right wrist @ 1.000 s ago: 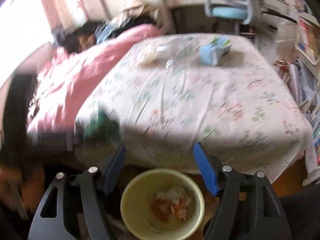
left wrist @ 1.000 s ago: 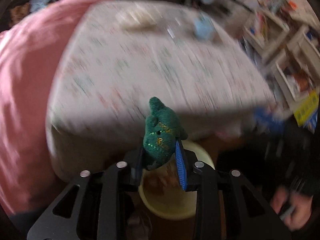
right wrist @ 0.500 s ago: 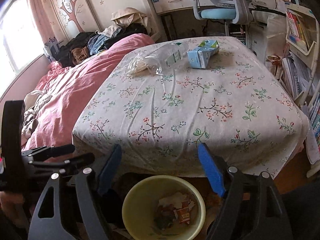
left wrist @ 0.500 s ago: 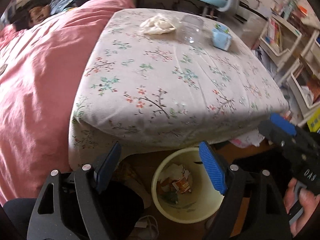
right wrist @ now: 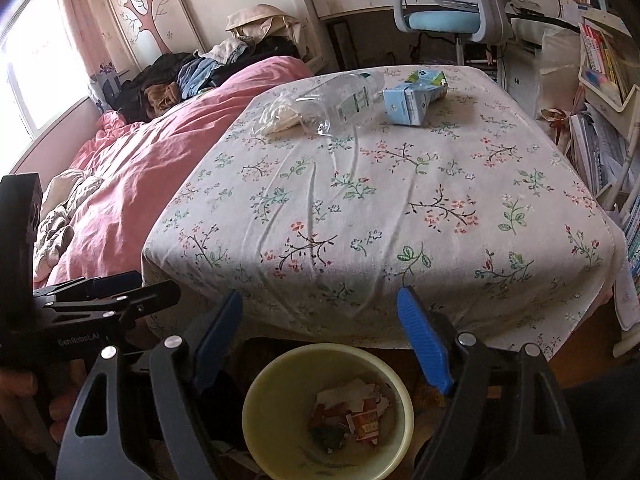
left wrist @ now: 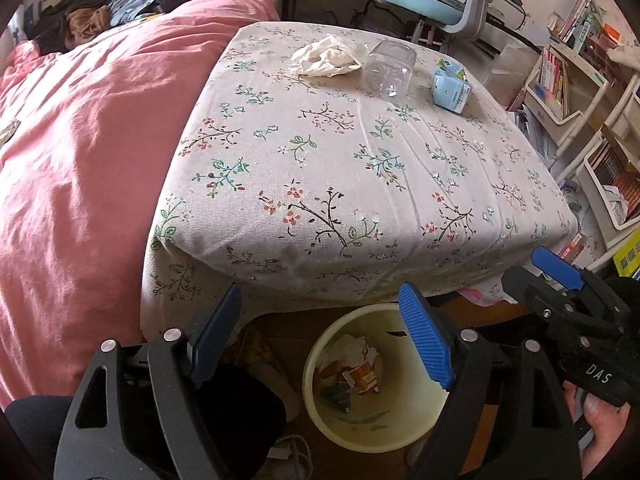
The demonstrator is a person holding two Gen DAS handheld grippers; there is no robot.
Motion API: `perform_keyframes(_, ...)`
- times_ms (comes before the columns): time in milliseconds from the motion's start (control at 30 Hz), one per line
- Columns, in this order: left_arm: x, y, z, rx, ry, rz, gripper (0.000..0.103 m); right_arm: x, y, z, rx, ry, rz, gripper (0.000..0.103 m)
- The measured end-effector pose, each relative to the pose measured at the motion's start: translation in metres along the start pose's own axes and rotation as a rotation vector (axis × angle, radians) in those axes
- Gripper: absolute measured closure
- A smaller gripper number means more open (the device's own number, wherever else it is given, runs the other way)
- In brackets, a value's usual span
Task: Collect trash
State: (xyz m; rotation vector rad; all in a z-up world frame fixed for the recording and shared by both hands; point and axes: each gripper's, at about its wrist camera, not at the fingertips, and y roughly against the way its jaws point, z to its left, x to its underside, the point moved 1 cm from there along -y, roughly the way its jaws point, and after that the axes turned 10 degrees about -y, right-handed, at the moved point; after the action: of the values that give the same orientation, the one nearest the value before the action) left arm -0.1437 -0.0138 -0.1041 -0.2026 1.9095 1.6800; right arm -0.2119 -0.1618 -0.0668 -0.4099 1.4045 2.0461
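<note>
- Jaws of the left gripper (left wrist: 320, 334) stand wide apart with nothing between them, having just been opening
- Right gripper (right wrist: 320, 336) likewise gapes empty over the yellow bin (right wrist: 264, 396)
- Bin at six o'clock holds paper scraps, a green wad (left wrist: 336, 394) among them
- On the floral tablecloth (right wrist: 360, 208) toward twelve o'clock lie a crumpled tissue (left wrist: 326, 56), a clear plastic bottle (right wrist: 340, 102) on its side, and a blue carton (right wrist: 412, 100) just beside it at its three o'clock
</note>
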Motion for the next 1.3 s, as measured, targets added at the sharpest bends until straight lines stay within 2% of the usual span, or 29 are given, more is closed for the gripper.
perform_keyframes(1300, -0.0002, 0.0016, 0.0019, -0.003, 0.015, -0.012, 0.025, 0.0026, -0.0057, 0.0035, -0.003, 0.018, 0.031, 0.026)
